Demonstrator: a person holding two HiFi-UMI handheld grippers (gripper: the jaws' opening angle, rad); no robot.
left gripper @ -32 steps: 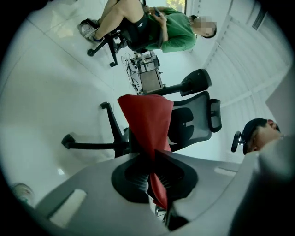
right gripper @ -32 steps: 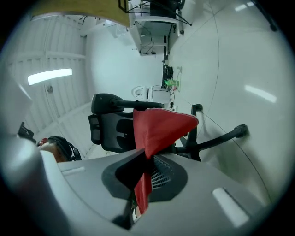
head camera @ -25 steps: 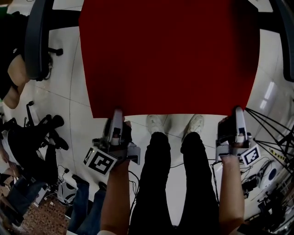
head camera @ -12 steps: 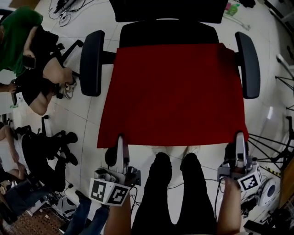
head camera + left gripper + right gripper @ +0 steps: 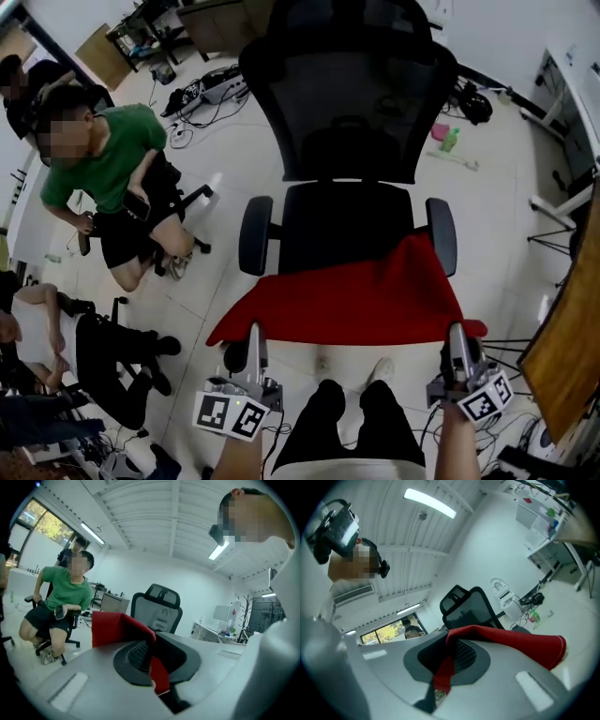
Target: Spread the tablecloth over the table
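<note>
Currently held: tablecloth [image 5: 356, 298], one near corner per gripper. Left gripper [image 5: 252, 339]: fingers clamped on cloth. Right gripper [image 5: 457, 339]: likewise. Cloth spans between your fingers, its far edge over the chair [image 5: 345, 223] seat ahead of them. Step: lifting clear. Next, likely: swing it toward the tabletop [image 5: 565, 347] right of your fingers, keeping both grips.

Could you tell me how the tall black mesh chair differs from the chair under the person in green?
The tall black mesh office chair is empty; the black swivel chair seats a person in a green shirt. The red cloth overlaps the mesh chair's seat, not the swivel chair. Both are black.
</note>
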